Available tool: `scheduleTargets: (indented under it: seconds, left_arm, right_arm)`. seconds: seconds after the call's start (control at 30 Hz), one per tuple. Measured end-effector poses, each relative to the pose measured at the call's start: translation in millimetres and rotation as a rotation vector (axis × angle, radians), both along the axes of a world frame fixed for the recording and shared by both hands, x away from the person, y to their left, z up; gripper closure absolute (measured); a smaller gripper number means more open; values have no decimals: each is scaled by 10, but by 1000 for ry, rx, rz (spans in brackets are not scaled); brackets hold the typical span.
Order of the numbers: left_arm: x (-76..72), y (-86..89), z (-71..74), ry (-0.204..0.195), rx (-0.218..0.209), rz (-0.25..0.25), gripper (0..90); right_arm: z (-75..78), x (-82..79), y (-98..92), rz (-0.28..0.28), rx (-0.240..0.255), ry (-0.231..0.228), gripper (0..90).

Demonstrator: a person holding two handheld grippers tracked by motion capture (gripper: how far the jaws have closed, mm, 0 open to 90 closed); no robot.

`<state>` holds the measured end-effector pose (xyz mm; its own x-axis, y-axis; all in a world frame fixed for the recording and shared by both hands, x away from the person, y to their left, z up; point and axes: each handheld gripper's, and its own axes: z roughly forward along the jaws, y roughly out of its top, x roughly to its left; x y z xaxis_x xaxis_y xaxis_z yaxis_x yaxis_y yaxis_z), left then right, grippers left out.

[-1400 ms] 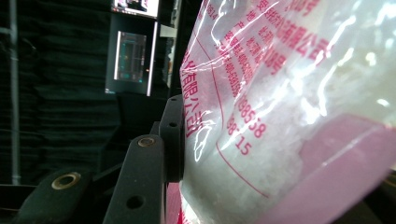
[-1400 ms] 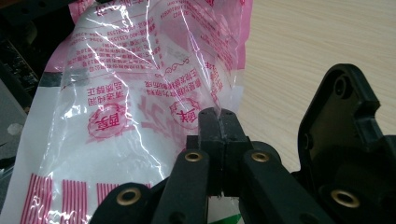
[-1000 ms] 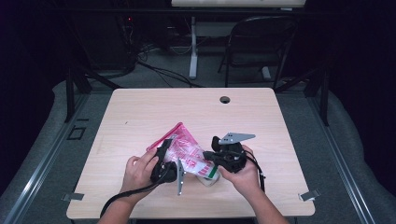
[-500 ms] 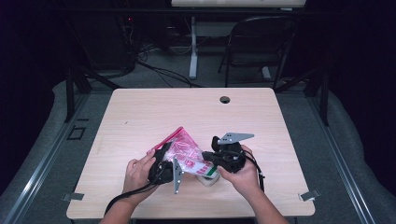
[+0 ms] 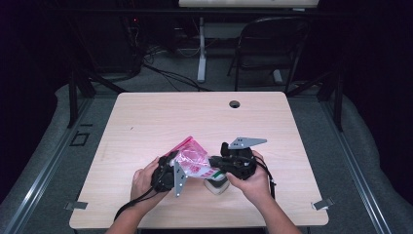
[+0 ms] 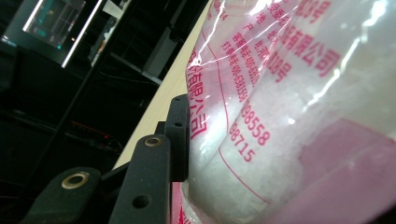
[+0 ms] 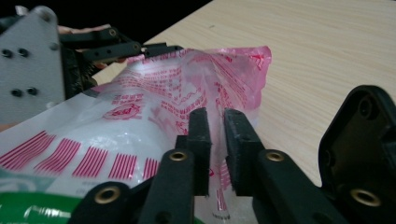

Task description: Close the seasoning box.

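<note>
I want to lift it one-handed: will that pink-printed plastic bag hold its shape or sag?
The plastic bag is thin, creased film, so it will likely sag. The white grains inside look loose and may shift, making it bottom-heavy. The glossy film could slip from the right gripper.

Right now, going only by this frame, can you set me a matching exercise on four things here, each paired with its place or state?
Things:
1. plastic bag
2. round hole
3. folding chair
4. left gripper

Places or states:
a. on the floor beyond the table's far edge
b. gripping one side of the bag
c. clear film with pink print, held up over the table's near half
d. cut into the tabletop near its far edge

Pairs: 1-c, 2-d, 3-a, 4-b
</note>
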<state>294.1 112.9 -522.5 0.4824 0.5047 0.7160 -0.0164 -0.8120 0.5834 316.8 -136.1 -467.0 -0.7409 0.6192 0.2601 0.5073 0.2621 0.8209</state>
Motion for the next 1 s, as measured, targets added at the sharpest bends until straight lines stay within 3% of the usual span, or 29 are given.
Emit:
scheduleTargets:
  seconds: [0.2,0.27,0.47,0.5,0.6,0.77,0.87,0.9,1.0]
  left_arm:
    - [33,56,-6,44,-33,10,691]
    - [69,99,-33,85,-81,16,690]
    - [115,173,-63,148,-135,23,690]
    - [141,208,-70,179,-179,25,691]
    - [161,244,-72,204,-208,25,690]
    - [215,329,-73,263,-306,31,691]
    - [236,364,-67,279,-337,32,691]
    - [260,401,-63,302,-378,36,691]
    - [284,453,-51,325,-430,47,691]
  right_arm:
    - [73,-16,-52,-20,54,-28,691]
    - [117,-22,-91,-41,72,-49,662]
    - [207,-24,-184,-75,86,-90,617]
    - [217,-24,-190,-79,102,-91,614]
    - [238,-25,-216,-85,100,-97,611]
    - [255,-17,-258,-101,104,-100,606]
    - [257,-22,-256,-102,103,-102,606]
    - [259,-23,-256,-102,103,-102,606]
    - [264,-26,-256,-104,106,-106,606]
